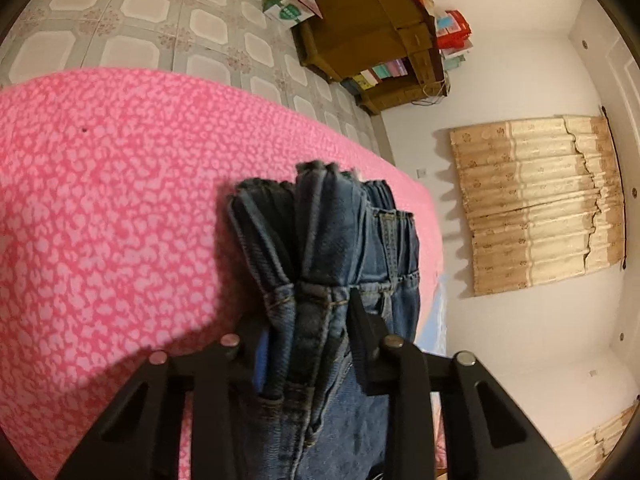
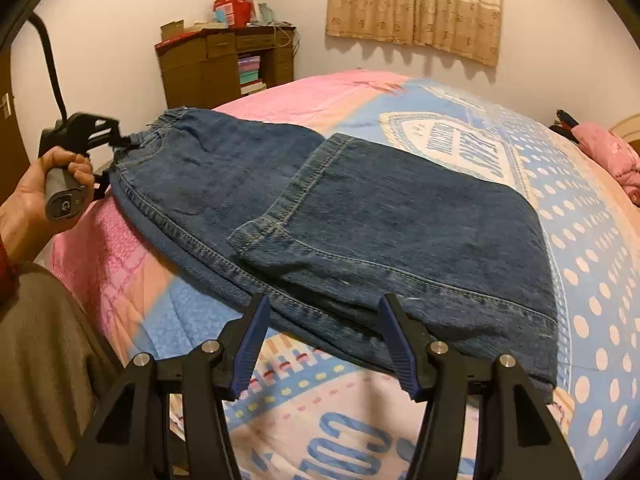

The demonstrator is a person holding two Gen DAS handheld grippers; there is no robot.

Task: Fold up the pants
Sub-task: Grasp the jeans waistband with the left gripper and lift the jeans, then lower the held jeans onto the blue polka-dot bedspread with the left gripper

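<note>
Blue denim pants [image 2: 360, 208] lie on the bed's pink and blue quilt [image 2: 580, 240], the legs folded back over the upper part. A hand holds my left gripper [image 2: 100, 136] at the far left, at the elastic waistband. In the left wrist view the left gripper [image 1: 310, 320] is shut on the bunched waistband [image 1: 332, 232], with denim filling the gap between its fingers. My right gripper [image 2: 324, 304] stands open at the near edge of the folded pants. Its blue-padded fingers [image 2: 256, 336] are spread on either side of the fold, and nothing is pinched.
A brown cabinet [image 2: 208, 68] stacked with boxes stands against the far wall, left of a beige curtain [image 2: 416, 4]. Pink clothing [image 2: 608, 156] lies at the bed's right edge. The person's sleeve [image 2: 36, 340] is at the lower left. Tiled floor [image 1: 160, 12] runs beside the bed.
</note>
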